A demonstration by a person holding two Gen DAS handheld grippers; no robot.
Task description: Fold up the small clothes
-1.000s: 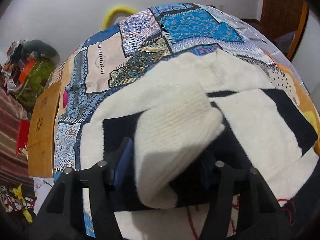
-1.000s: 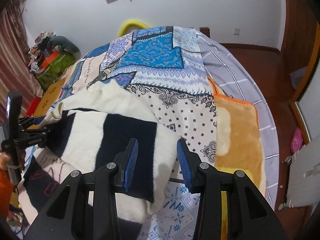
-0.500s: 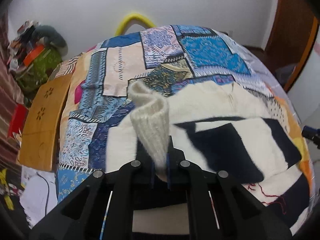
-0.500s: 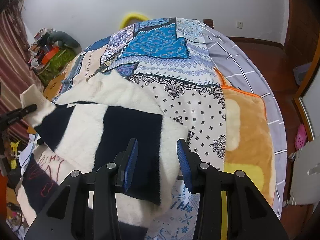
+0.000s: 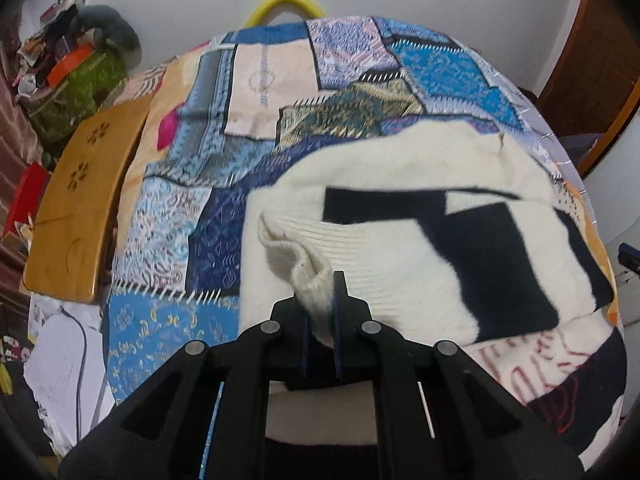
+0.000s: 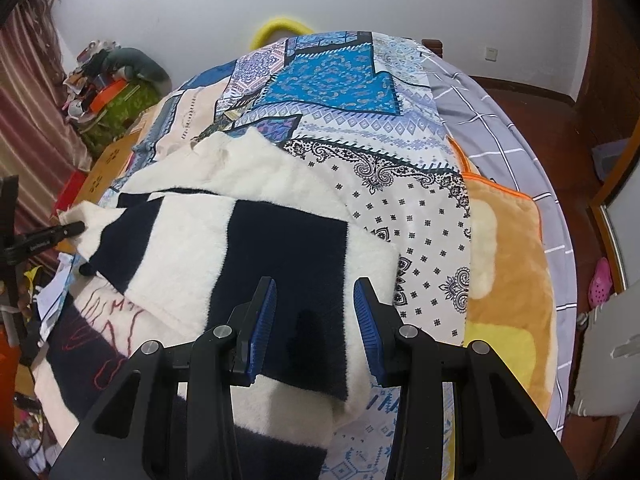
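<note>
A cream and navy block-patterned sweater (image 5: 420, 216) lies spread on a patchwork bedspread (image 5: 224, 152). My left gripper (image 5: 320, 312) is shut on the sweater's cream ribbed cuff (image 5: 308, 276) at the near left edge, with the sleeve laid over the body. In the right wrist view the sweater (image 6: 248, 248) lies in front of my right gripper (image 6: 316, 312), which is open and empty just above its navy panel. The left gripper's tip (image 6: 60, 230) shows at the far left there, holding the cuff.
An orange plush blanket (image 6: 504, 264) and a grey checked sheet (image 6: 492, 128) lie on the bed's right side. A wooden board (image 5: 80, 208) and clutter (image 5: 72, 76) sit off the left edge. A yellow ring (image 5: 284, 0) stands behind the bed.
My left gripper closed on the cuff and carried the sleeve to the left, unrolling it over the sweater's body. The right gripper stayed open and hardly moved.
</note>
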